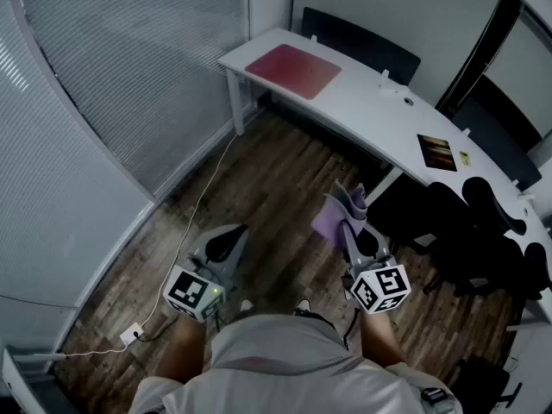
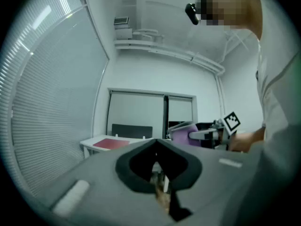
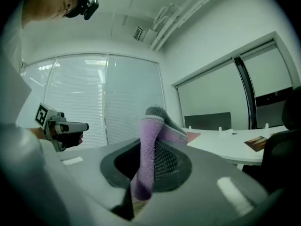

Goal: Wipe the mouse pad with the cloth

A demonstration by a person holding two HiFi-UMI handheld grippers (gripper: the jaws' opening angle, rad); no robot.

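A red mouse pad (image 1: 293, 69) lies on the far left end of a white curved desk (image 1: 371, 110); it also shows small in the left gripper view (image 2: 113, 143) and as a sliver in the right gripper view (image 3: 193, 136). My right gripper (image 1: 348, 224) is shut on a purple and grey cloth (image 1: 338, 213), which drapes over its jaws (image 3: 149, 159). My left gripper (image 1: 229, 233) hangs beside it over the wooden floor, jaws together with nothing in them (image 2: 156, 146). Both grippers are well short of the desk.
Black office chairs (image 1: 483, 231) stand right of the desk, another chair (image 1: 362, 41) behind it. A dark booklet (image 1: 436, 152) and small items lie on the desk. A white cable runs to a socket (image 1: 131, 335) on the floor. Blinds (image 1: 129, 67) cover the left wall.
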